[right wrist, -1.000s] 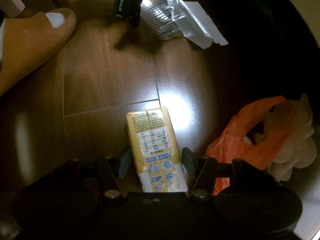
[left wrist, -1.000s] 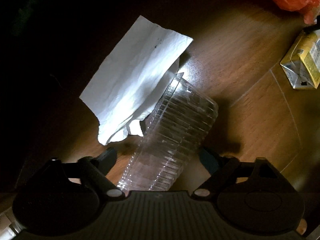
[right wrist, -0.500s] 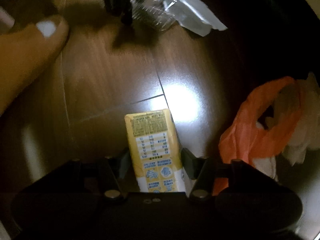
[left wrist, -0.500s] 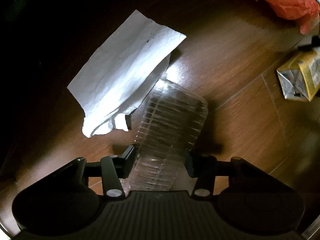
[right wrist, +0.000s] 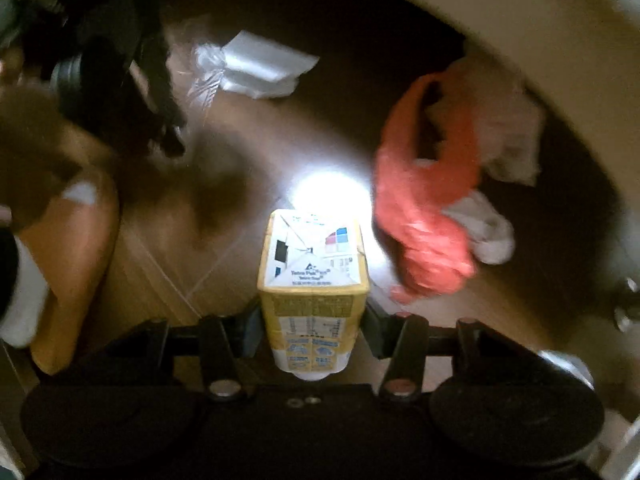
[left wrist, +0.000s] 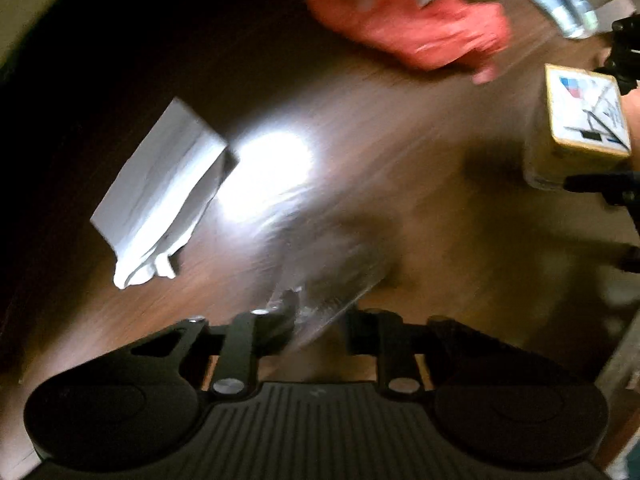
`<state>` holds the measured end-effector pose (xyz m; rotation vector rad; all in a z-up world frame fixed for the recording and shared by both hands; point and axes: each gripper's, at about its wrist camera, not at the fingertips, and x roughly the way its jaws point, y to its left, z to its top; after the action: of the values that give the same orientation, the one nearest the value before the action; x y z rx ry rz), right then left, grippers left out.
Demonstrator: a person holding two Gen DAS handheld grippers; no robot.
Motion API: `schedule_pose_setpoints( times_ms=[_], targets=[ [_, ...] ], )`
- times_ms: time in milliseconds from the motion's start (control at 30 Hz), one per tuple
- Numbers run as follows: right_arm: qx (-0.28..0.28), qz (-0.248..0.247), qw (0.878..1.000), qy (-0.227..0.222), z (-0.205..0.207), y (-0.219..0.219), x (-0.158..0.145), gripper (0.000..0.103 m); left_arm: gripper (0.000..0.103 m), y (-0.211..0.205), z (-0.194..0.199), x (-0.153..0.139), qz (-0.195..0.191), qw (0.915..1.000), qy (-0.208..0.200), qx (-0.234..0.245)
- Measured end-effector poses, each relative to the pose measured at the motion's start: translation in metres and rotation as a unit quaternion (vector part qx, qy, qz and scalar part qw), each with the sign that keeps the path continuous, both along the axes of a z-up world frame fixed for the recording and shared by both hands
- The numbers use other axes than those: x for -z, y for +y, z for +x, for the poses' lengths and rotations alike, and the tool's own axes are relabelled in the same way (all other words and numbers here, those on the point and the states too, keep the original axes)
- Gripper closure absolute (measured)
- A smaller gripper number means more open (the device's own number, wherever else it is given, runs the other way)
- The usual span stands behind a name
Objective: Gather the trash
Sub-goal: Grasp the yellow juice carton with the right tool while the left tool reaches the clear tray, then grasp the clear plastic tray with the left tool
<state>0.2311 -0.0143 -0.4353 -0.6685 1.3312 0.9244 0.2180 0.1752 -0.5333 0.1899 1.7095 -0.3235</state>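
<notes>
Yellow drink carton [right wrist: 312, 292] clamped between right gripper [right wrist: 310, 326] fingers, off the wood floor [right wrist: 224, 240]. Left gripper [left wrist: 320, 320] closed on blurred clear plastic container [left wrist: 332, 264]; white paper [left wrist: 160, 196] lies far left.

Both wrist cameras look down, close above the wooden floor [left wrist: 420, 168], seemingly sharing the orange bag [right wrist: 424, 216].
</notes>
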Motion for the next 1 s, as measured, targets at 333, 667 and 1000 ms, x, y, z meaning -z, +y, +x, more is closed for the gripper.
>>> schedule_pose_setpoints(
  times_ms=[333,667,1000],
  targets=[
    [0.158,0.07,0.985,-0.024,0.028,-0.047,-0.121,0.054,0.096,-0.029,0.016,-0.103,-0.029,0.9972,-0.069,-0.001],
    [0.22,0.143,0.965,-0.012,0.025,-0.064,-0.149,0.053,0.095,-0.025,0.016,-0.126,-0.012,0.9958,-0.052,-0.075],
    [0.227,0.143,0.963,0.025,0.055,-0.053,-0.118,0.053,0.029,-0.022,0.023,-0.056,0.011,0.9946,-0.008,-0.102]
  ],
)
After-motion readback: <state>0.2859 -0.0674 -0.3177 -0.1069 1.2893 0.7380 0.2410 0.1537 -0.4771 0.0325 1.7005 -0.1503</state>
